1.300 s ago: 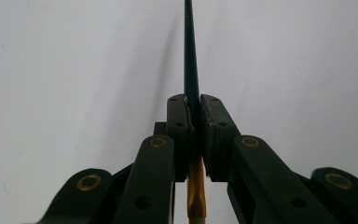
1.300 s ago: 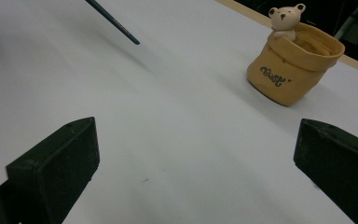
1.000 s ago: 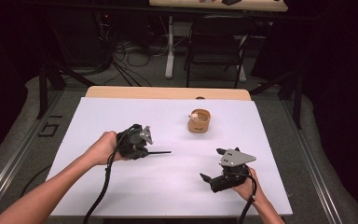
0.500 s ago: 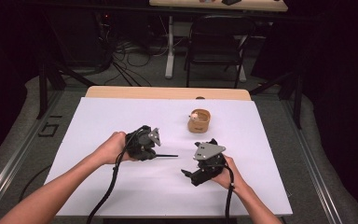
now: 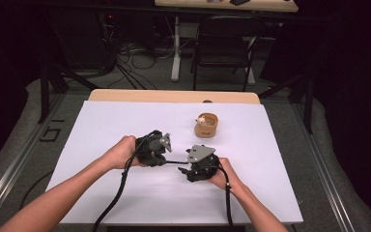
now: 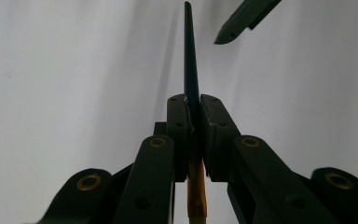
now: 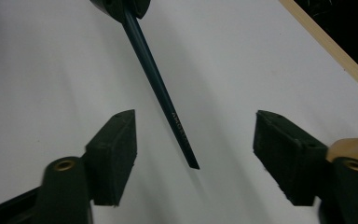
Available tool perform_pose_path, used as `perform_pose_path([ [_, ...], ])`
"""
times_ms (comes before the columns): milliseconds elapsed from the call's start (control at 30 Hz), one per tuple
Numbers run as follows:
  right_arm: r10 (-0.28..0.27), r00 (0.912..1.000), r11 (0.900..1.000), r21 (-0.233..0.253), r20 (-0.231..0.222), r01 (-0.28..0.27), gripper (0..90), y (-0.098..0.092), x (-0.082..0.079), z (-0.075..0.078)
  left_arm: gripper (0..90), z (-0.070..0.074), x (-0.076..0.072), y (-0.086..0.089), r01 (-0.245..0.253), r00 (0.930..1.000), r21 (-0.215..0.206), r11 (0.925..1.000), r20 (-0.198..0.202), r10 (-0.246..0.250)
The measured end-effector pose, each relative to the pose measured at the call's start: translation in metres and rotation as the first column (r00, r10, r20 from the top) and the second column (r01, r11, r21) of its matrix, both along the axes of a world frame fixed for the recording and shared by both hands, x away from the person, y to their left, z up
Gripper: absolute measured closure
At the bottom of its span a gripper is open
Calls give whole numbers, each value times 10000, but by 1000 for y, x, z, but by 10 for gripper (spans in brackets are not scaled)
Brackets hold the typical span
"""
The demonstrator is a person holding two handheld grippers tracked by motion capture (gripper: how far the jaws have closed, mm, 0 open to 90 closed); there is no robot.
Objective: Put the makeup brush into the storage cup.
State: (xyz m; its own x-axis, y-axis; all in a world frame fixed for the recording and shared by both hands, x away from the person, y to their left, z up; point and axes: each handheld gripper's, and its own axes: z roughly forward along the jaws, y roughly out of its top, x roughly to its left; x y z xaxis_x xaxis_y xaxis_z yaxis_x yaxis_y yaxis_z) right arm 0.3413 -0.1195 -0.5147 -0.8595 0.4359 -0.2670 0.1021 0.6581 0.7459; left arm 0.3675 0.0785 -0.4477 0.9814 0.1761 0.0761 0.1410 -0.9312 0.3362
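Pencil [image 6: 189, 60] comes first: a slim, dark blue one with a yellowish butt end, pinched between the two black jaws of the left gripper [image 6: 193, 116], which are drawn in tight against its shaft. It sticks straight out past the jaw tips over the white table [image 5: 125, 121]. In the high view the pencil [image 5: 174, 162] runs as a thin dark line from the left gripper [image 5: 162, 157] across to the right gripper [image 5: 186, 169], near the middle of the table and toward the person's side.

From the right gripper view the pencil [image 7: 161, 93] slants down from the left gripper's body at the top edge, and its free end (printed with small pale lettering, too fine to read) sits in the gap between the right gripper's [image 7: 193, 144] jaws. Those jaws stand wide apart, neither pad touching the pencil. One jaw tip of the right gripper also shows in the left gripper view, up beside the pencil's far end.

Each gripper is held in a bare hand, with forearms coming in from the near edge and a black cable trailing back from each.

Farther off, well apart from the grippers, a small tan holder [image 5: 206, 125] stands on the table with something pale at its rim.
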Motion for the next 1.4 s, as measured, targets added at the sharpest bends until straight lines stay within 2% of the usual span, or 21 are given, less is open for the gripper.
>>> perform_pose_path([
  [100, 95, 9999, 10000, -24, -42, -95, 422, 2, 1, -2, 833, 0, 1, -2, 34, 10000, -10, 10000, -42, -34],
  [200, 189, 9998, 9996, -228, -99, -191, 551, 4, 3, -4, 833, 1, 2, -5, 75, 10000, 38, 10000, -56, -75],
  [367, 428, 9988, 9981, -437, -241, -438, 638, 7, 5, -8, 833, 2, 2, -8, 206, 9998, 130, 9997, -56, -206],
  [533, 641, 9976, 9970, -421, -248, -651, 774, 7, 3, -8, 832, 1, 2, -10, 226, 9997, 173, 9996, -90, -225],
  [633, 682, 9974, 9965, -467, -253, -693, 787, 6, 3, -8, 832, 1, 4, -11, 272, 9996, 164, 9995, -96, -270],
  [833, 921, 9957, 9927, -785, 52, -914, 819, 6, 1, -10, 826, 0, 6, -12, 353, 9991, 92, 9993, -222, -351],
  [867, 939, 9956, 9924, -801, 67, -930, 825, 6, 0, -10, 818, 0, 6, -12, 207, 9997, 20, 9998, -143, -207],
  [900, 1041, 9946, 9913, -815, -5, -1038, 850, 7, -1, -11, 755, 0, 8, -11, 65, 10000, -78, 9999, -27, -65],
  [933, 1041, 9946, 9913, -815, -5, -1038, 850, 7, -1, -11, 755, 0, 9, -10, -29, 10000, -236, 9997, -17, 28],
  [1000, 982, 9952, 9923, -752, -6, -980, 854, 8, -2, -10, 677, 0, 11, -7, -82, 10000, -494, 9987, -57, 80],
  [1100, 885, 9961, 9942, -608, -51, -887, 855, 4, -1, -9, 463, -2, 11, -5, -485, 9988, -736, 9961, 62, 491],
  [1133, 885, 9961, 9942, -608, -51, -887, 855, 4, -1, -9, 463, -1, 11, -4, -565, 9982, -773, 9954, 160, 579],
  [1200, 716, 9973, 9962, -489, -157, -723, 854, 1, -1, -8, 369, -1, 12, 0, -873, 9957, -1101, 9901, 209, 902],
  [1367, 461, 9986, 9987, -207, -251, -466, 855, -6, -1, -6, 175, -4, 14, 6, -1391, 9891, -1583, 9776, 255, 1449],
  [1400, 461, 9986, 9987, -207, -251, -466, 855, -6, -1, -6, 175, -5, 14, 7, -1479, 9875, -1667, 9749, 288, 1547],
])
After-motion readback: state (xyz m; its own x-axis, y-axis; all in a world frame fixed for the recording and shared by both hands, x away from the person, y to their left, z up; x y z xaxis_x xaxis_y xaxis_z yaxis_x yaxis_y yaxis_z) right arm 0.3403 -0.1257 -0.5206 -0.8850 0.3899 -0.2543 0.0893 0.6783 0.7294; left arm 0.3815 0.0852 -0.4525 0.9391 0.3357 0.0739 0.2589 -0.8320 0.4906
